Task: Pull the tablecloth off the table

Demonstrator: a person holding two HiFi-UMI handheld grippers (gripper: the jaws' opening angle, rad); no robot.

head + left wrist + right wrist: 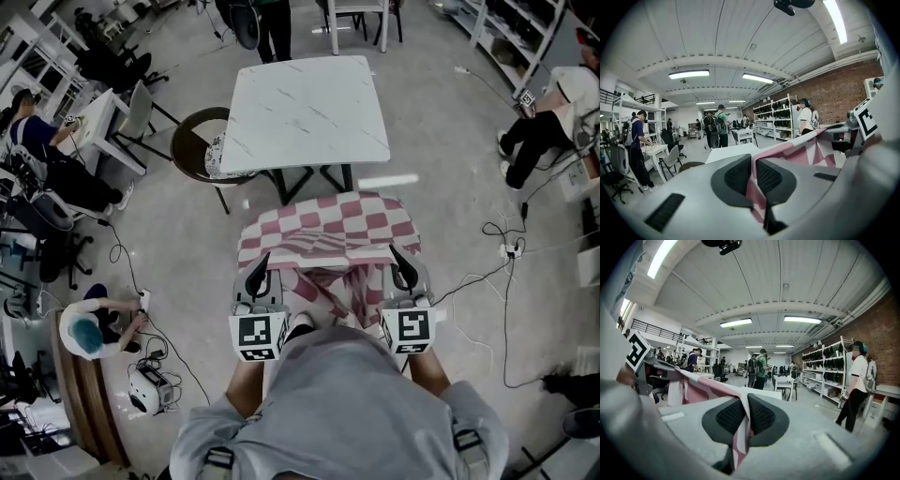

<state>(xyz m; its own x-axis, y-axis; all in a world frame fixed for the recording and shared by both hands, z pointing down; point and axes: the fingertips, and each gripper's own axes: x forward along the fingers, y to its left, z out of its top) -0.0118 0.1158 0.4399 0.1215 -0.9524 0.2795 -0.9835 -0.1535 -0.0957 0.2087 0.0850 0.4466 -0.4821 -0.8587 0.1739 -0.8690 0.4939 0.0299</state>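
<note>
My left hand-held gripper is clamped shut on one edge of the tablecloth, its ribbed black pads pinching the thin fabric. The soft, pink-and-white checked cloth sags between both tools, off the white, marble-patterned square desk ahead. My right hand-held gripper is closed on the opposite edge the same way. Both point nearly level before my chest.

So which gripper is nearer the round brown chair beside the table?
Left. The left gripper sits below-right of the brown chair; the right gripper is farther right, across the tablecloth.
</note>
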